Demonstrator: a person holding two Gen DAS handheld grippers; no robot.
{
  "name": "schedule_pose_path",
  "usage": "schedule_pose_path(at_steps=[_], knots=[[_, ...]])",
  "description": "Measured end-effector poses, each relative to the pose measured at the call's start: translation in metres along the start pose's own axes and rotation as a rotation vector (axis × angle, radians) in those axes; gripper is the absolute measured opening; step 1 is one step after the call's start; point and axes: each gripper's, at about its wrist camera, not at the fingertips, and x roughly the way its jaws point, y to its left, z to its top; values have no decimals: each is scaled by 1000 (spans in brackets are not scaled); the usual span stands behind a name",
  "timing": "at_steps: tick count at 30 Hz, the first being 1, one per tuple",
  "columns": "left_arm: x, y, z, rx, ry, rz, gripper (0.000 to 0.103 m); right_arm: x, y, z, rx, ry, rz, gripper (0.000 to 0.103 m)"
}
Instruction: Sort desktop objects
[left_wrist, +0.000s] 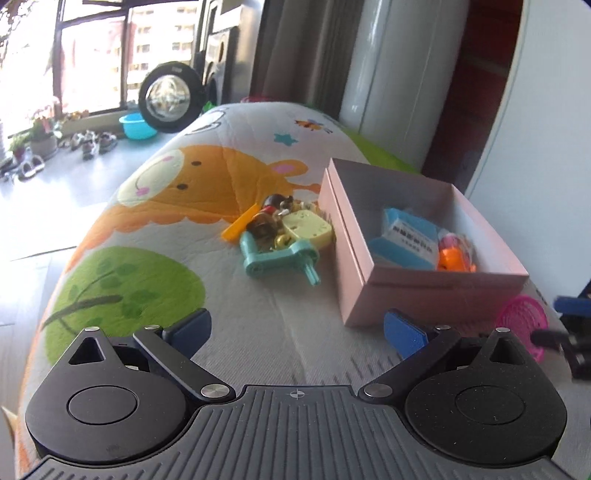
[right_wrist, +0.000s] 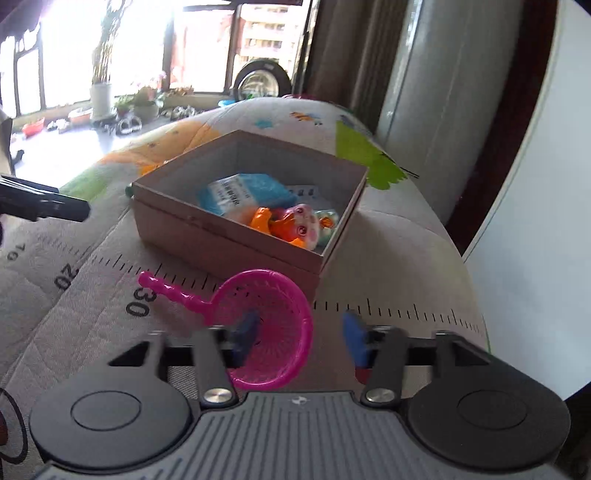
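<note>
Right wrist view: pink plastic mesh scoop (right_wrist: 271, 328), lower centre, before the pink cardboard box (right_wrist: 225, 240). Light, thin, likely springy; grasp the rim. Right gripper (right_wrist: 301, 332) jaws wide, straddling its bowl, gripping nothing.

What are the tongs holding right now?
Nothing. Both tongs are open. The right tongs straddle the pink strainer's rim without pinching it; the left tongs are empty.

Bare quilt (left_wrist: 258, 314) lies free before the left claw (left_wrist: 297, 332); the box (left_wrist: 424, 288) and toy pile (left_wrist: 284, 236) block beyond.
</note>
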Motion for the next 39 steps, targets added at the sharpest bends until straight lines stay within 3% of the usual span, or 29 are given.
schedule_pose_path(at_steps=[2,5,9,11,14,19,22,25,28,32,34,36,37,38,39], knots=[[28,-4,13,19,17,33,103,-2,-4,-9,54,-29,24,82],[49,2,30,-30,18,69,103,1,0,-24,91,-42,35,83],[52,13,36,-90,9,36,103,12,4,-44,126,-54,32,90],[51,14,34,-77,6,50,103,21,3,-47,149,-9,50,90],[53,14,31,-59,9,50,103,20,-4,-43,183,-34,80,93],[50,7,24,-61,-53,-106,103,2,3,-16,59,-129,80,93],[50,-10,25,-23,-98,-216,103,-10,-10,16,73,-172,86,99],[57,-29,21,11,-87,-288,103,-14,-29,50,146,-165,108,100],[52,-44,12,57,-87,-302,103,-13,-42,83,221,-130,165,101],[29,-49,-10,75,-59,-488,103,-3,-25,122,199,-113,236,103],[12,-50,-23,85,-86,-414,103,11,1,142,130,-103,252,103],[6,-52,-32,85,-62,-187,103,31,28,158,70,-62,285,103],[7,-52,-38,93,-59,-35,103,47,45,170,46,-22,309,103],[9,-50,-42,99,-64,71,103,62,59,179,37,16,324,103],[13,-48,-46,96,-53,128,103,83,76,190,34,59,333,103]])
